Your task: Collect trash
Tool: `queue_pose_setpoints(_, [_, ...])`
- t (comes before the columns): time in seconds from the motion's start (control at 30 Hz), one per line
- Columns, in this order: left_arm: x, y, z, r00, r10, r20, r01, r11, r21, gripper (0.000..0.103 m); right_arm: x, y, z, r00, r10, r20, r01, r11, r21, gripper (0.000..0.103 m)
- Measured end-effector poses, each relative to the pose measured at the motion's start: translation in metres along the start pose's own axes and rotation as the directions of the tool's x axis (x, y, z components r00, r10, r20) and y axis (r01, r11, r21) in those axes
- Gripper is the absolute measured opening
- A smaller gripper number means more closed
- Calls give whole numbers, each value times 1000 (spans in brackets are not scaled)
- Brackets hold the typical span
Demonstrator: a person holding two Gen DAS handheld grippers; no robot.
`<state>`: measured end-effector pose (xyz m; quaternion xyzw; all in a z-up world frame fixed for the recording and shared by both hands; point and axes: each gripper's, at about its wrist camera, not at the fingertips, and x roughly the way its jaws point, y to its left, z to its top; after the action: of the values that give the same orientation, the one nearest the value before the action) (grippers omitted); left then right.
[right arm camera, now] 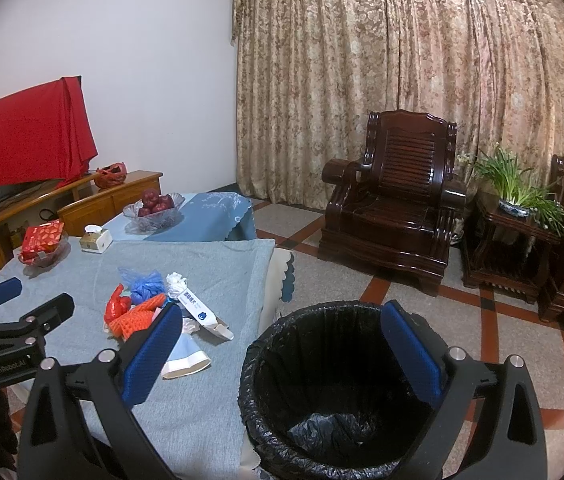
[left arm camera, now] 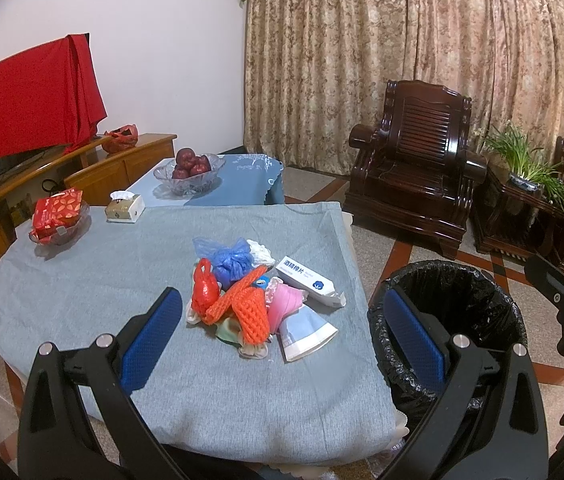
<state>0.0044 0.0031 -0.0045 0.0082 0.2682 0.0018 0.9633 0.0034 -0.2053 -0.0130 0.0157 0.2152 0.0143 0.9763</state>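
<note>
A: Left gripper (left arm camera: 278,328): jaws spread wide, nothing held; poised above the near half of the cloth-covered table (left arm camera: 82,280). Right gripper (right arm camera: 282,348): likewise spread and empty, hanging over the black-lined trash bin (right arm camera: 321,380) on the floor off the table's right edge.

B: Trash pile (left arm camera: 254,296): heaped toward the table's right edge, straight ahead of the left gripper and between its fingers in the left wrist view. Orange foam fruit net (left arm camera: 250,316) on top, long axis running diagonally, far end toward the right edge. White swab box (left arm camera: 305,280) on the far right of the heap, slanting toward that edge.

A: Nearer hand: left, by judgement. From the right gripper, pile ahead and to the left.

B: Obscured: lower layers of the heap; near part hidden behind the right gripper's left finger. Bin contents: too dark to tell.
</note>
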Motion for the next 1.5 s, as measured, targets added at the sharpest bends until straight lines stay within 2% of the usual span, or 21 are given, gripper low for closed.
queue_pose_setpoints(0.27, [0, 0, 0, 1000, 0, -1, 0, 1000, -1, 98, 0, 0, 1, 1000, 0, -2, 0, 1000, 0, 97])
queue_pose_setpoints(0.67, [2, 1, -1, 1000, -1, -4, 1, 1000, -1, 98, 10, 12, -16, 1000, 3, -12, -3, 1000, -1, 97])
queue_pose_setpoints(0.93, [2, 1, 0, 1000, 1, -2, -1, 1000, -2, 98, 14, 15, -11, 1000, 18, -23, -18, 1000, 6, 97])
queue_pose_setpoints(1.07, [10, 11, -12, 999, 36, 15, -36, 999, -10, 98, 24, 17, -10, 998, 44, -34, -44, 999, 6, 97])
queue_pose_setpoints(1.17, [24, 25, -19, 996, 90, 24, -90, 996, -16, 98, 35, 22, -11, 997, 71, -43, -71, 997, 5, 97])
queue_pose_setpoints(1.33, [46, 49, -36, 989, 145, -10, -145, 989, -28, 98, 65, 38, -17, 992, 117, -55, -118, 993, -16, 97])
queue_pose_setpoints(1.5, [72, 72, -49, 986, 164, -33, -165, 986, -31, 98, 106, 60, -28, 980, 174, -97, -178, 983, -36, 97])
